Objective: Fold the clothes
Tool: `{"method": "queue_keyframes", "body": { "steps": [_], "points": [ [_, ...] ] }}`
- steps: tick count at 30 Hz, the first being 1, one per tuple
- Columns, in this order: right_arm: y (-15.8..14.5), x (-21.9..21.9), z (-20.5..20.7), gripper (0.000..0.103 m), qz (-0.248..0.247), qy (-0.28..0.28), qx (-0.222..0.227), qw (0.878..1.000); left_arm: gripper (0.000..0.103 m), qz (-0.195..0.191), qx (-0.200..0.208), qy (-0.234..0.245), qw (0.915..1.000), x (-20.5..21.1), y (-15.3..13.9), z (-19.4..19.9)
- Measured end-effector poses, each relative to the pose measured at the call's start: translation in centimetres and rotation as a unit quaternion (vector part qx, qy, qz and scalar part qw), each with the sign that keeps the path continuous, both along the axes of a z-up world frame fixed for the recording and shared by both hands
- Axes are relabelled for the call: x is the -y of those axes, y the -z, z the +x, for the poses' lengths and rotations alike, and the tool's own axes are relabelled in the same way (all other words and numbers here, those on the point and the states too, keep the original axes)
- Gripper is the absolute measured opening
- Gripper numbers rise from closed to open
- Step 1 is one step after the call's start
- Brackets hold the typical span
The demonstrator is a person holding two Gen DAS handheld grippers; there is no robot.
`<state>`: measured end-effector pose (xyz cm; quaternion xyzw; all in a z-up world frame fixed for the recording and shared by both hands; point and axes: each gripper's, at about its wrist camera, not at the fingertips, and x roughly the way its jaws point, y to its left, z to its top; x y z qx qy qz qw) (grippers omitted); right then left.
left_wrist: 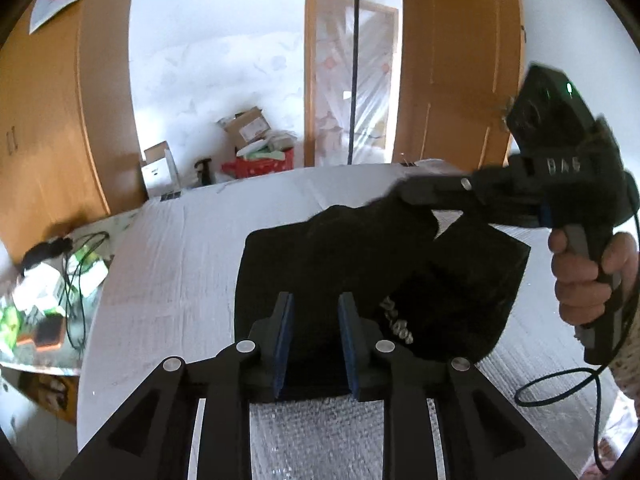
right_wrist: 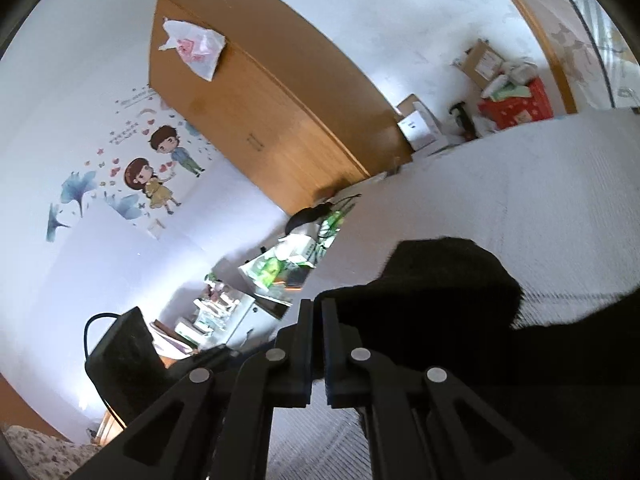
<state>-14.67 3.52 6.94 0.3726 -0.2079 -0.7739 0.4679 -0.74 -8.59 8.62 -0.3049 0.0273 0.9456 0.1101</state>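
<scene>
Bright daylight washes out the white wall point(left_wrist: 216, 80); fisheye bending darkens the corners, and motion blur smears the right gripper point(left_wrist: 416, 194).

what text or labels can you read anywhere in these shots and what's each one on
"BA5", or close to it: pale characters on the side of the right hand-held gripper, blurred.
White print on the black garment: unreadable, seen at an angle.
Red print on the plastic bag atop the wardrobe: too blurred.
Writing in the wall sticker of two cartoon children: too small.
Labels on the cardboard boxes: too small.
</scene>
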Motion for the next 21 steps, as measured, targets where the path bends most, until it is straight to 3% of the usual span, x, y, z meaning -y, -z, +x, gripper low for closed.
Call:
{"method": "queue_keyframes", "body": {
  "steps": [6,9,12,17,19,20,21],
  "points": [
    [-0.5,2.1,-1.2,0.004,0.007,-0.006,0.000,1.000,0.024,-0.006,0.004,0.035,0.9994,-0.9,0.0,-0.8],
    [-1.1,3.5,-1.7,0.004,0.003,-0.021,-0.005,1.000,0.030,-0.004,0.012,0.037,0.9993,-0.9,0.2,-1.4],
    [-1.8,5.2,-1.8,0.004,-0.001,-0.048,-0.014,0.999,0.030,-0.006,0.017,0.009,0.9998,-0.5,0.4,-2.6],
    [-2.0,6.7,-1.9,0.004,-0.019,-0.088,0.000,0.996,0.030,0.023,0.021,-0.048,0.9983,1.4,0.4,-4.4],
    [-1.8,7.1,-1.9,0.004,-0.026,-0.101,0.007,0.995,0.021,0.046,0.028,-0.080,0.9953,2.9,0.6,-5.1],
    [-1.8,7.2,-1.9,0.004,-0.028,-0.106,0.010,0.994,0.012,0.055,0.035,-0.093,0.9936,3.6,0.8,-5.4],
    [-1.7,7.3,-1.9,0.004,-0.026,-0.109,0.011,0.994,0.012,0.064,0.043,-0.101,0.9919,4.2,1.0,-5.7]
  ]
}}
